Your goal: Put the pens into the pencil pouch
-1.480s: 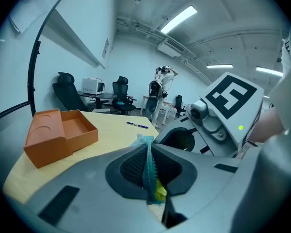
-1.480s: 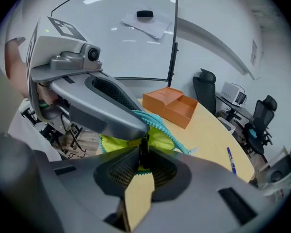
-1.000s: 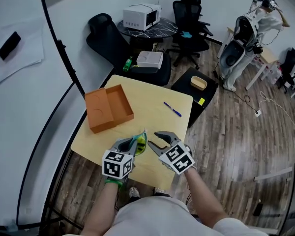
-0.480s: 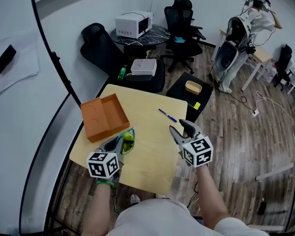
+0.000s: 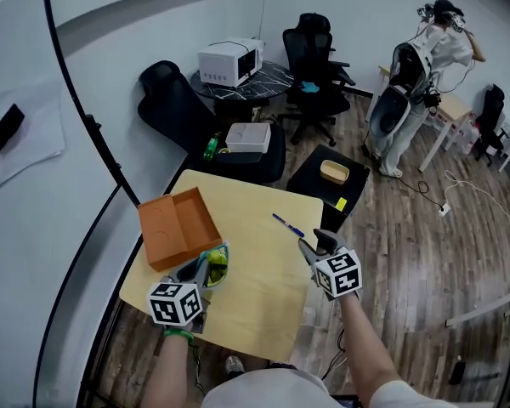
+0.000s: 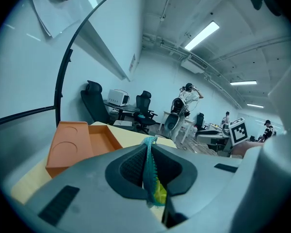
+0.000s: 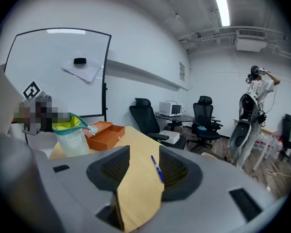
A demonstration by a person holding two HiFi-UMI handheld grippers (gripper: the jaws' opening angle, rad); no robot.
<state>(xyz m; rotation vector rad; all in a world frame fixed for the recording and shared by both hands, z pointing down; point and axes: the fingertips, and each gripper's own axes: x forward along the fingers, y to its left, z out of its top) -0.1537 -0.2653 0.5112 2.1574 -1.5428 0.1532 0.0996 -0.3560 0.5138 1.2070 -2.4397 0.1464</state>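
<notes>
A blue pen [image 5: 287, 225] lies on the far right part of the light wooden table [image 5: 255, 304]. A mesh pencil pouch with a yellow lining and teal zip [image 5: 213, 264] hangs at the table's front left, its mouth up. My left gripper [image 5: 204, 268] is shut on the pouch's zip edge [image 6: 150, 178], which is pinched between the pads. My right gripper [image 5: 316, 244] hovers at the table's right edge, open and empty, just short of the pen. In the right gripper view the pen [image 7: 157, 168] shows beyond the gap between the jaws, and the pouch [image 7: 72, 136] hangs at the left.
An open orange box [image 5: 177, 226] lies at the table's far left corner. Beyond the table stand black office chairs [image 5: 316, 34], a microwave [image 5: 229, 62] on a small round table and a white box [image 5: 249, 137]. A person [image 5: 408, 83] stands at the back right. A whiteboard stand [image 5: 85, 117] borders the left.
My right gripper has moved away from the pouch to the right, up to the pen. My left gripper has kept hold of the pouch and drifted a little left.
</notes>
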